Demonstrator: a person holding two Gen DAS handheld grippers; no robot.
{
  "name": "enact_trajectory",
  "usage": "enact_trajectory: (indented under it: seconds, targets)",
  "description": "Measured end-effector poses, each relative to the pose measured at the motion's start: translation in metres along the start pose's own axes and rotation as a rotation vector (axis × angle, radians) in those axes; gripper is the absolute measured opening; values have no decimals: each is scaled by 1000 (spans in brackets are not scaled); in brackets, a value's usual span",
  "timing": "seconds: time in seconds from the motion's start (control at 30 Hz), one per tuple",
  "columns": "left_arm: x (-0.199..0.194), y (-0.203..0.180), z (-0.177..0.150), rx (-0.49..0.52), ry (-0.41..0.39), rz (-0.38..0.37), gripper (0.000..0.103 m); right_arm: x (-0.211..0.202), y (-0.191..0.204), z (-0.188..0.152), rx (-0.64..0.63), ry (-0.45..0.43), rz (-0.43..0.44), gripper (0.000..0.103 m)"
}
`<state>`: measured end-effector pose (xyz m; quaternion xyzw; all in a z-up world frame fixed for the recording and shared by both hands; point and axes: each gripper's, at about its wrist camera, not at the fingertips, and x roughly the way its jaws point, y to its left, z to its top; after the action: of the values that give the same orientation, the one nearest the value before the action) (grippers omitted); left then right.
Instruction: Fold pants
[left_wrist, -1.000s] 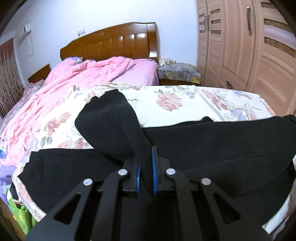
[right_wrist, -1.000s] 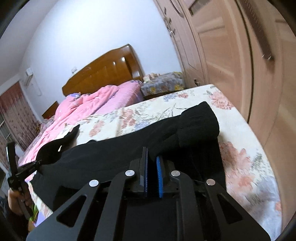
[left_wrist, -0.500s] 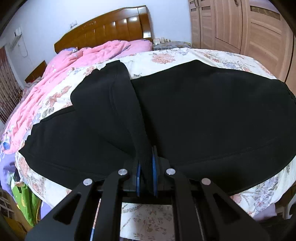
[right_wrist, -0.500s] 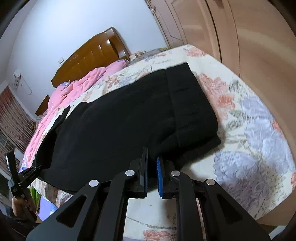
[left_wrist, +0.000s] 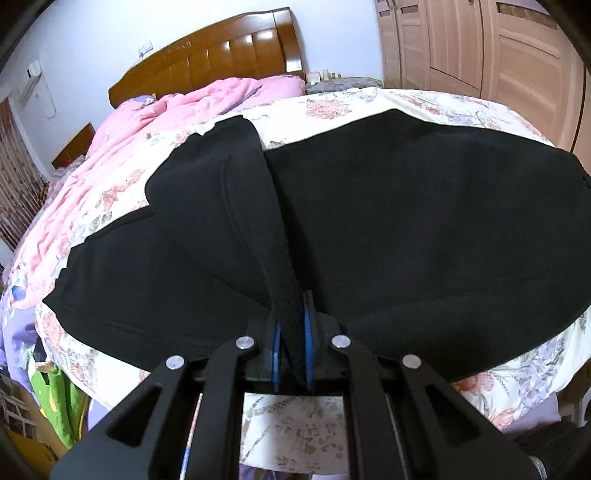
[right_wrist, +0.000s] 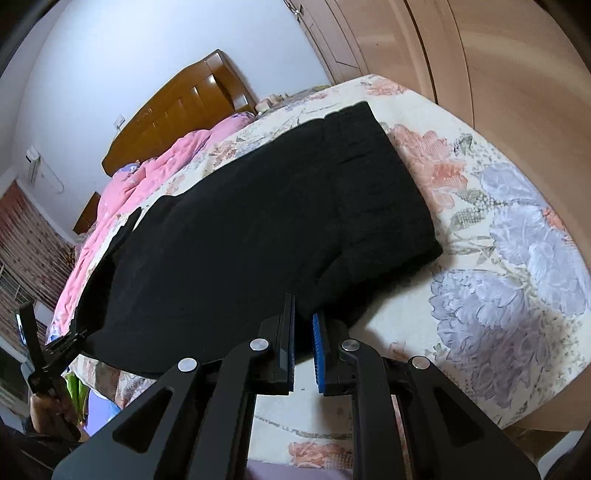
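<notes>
The bed (left_wrist: 424, 107), dressed in a cream floral sheet (right_wrist: 498, 229), carries the black pants (left_wrist: 406, 229) spread along its foot edge from corner to corner — and a rumpled pink quilt (left_wrist: 155, 125) heaped toward the wooden headboard (left_wrist: 221, 62) — on the bed's far side.

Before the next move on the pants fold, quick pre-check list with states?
1. Left gripper shut on pants: ok, a fabric band is pinched between its pads.
2. Right gripper holding pants: not ok, pads parted, edge only between them.
3. Pants fully on the bed: ok.
4. Pants flat: not ok, the left end is bunched.
5. Pink quilt apart from pants: ok.
</notes>
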<state>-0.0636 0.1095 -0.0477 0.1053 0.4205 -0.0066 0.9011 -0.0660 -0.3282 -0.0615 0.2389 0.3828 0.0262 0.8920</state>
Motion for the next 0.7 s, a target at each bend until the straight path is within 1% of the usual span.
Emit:
enact_trajectory:
  seconds: [0.1, 0.2, 0.3, 0.37, 0.43, 0.5, 0.53, 0.57, 0.6, 0.63, 0.67, 0.7]
  targets:
    - [-5, 3, 3, -12, -4, -13, 9, -6, 4, 3, -18, -13, 0, 14]
    - [8, -2, -3, 13, 29, -9, 10, 5, -2, -1, -4, 18, -9, 15]
    - [8, -8, -5, 64, 11, 27, 12, 6, -2, -1, -6, 33, -13, 15]
    - [10, -5, -4, 59, 14, 16, 12, 2, 2, 2, -33, 36, -23, 16]
    - [10, -4, -4, 64, 16, 15, 16, 1, 5, 4, -51, 53, -42, 17]
    - [7, -2, -4, 65, 6, 39, 40, 0, 6, 4, -51, 78, -55, 23]
    - [6, 2, -4, 51, -5, 61, 61, -1, 6, 3, -49, 82, -55, 30]
    - [5, 6, -3, 41, -12, 64, 71, -4, 5, 2, -45, 83, -62, 42]
    - [3, 10, -3, 32, -20, 64, 74, -8, 4, 0, -42, 82, -78, 50]
    - [2, 14, -3, 24, -25, 74, 79, -12, 4, -1, -38, 75, -103, 61]
    - [-2, 19, -2, 11, -41, 97, 82, -18, 5, -2, -40, 51, -136, 62]
    - [-6, 22, -1, 2, -59, 107, 82, -23, 6, -2, -49, 29, -153, 62]
